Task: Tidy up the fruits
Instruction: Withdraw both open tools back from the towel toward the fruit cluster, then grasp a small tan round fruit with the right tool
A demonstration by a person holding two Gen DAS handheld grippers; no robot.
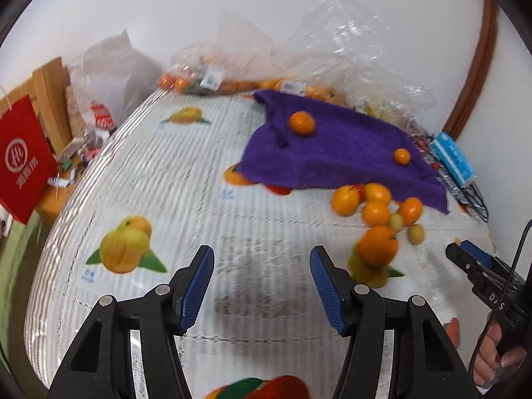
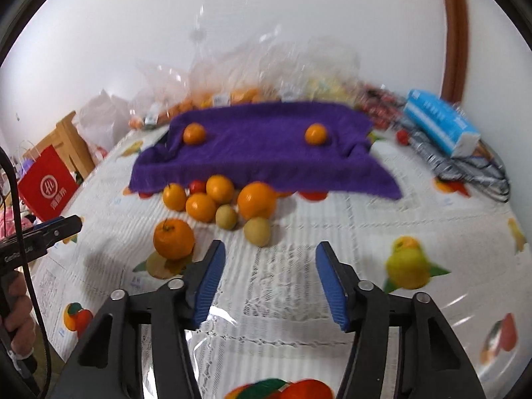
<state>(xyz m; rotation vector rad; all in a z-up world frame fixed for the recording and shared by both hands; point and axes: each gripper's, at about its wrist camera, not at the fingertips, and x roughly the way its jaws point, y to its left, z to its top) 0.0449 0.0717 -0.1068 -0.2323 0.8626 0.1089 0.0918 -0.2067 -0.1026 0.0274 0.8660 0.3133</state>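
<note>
A purple towel (image 1: 332,153) (image 2: 259,153) lies at the back of the table with two oranges on it, one at the left (image 2: 194,133) and one at the right (image 2: 316,134). In front of the towel sits a cluster of oranges (image 2: 219,188) (image 1: 375,212) with two pale yellow-green fruits (image 2: 257,231) and a small red fruit (image 2: 198,185). A larger orange (image 2: 173,238) (image 1: 378,246) sits apart, nearer to me. My left gripper (image 1: 262,252) is open over bare tablecloth, left of that orange. My right gripper (image 2: 271,247) is open too, just short of the yellow-green fruits.
Clear plastic bags of fruit (image 1: 232,76) pile against the back wall. A blue tissue pack (image 2: 442,126) and a black wire rack (image 2: 472,173) sit at the right. Left of the table's edge stand a red paper bag (image 2: 46,183) and a wooden chair (image 1: 50,99).
</note>
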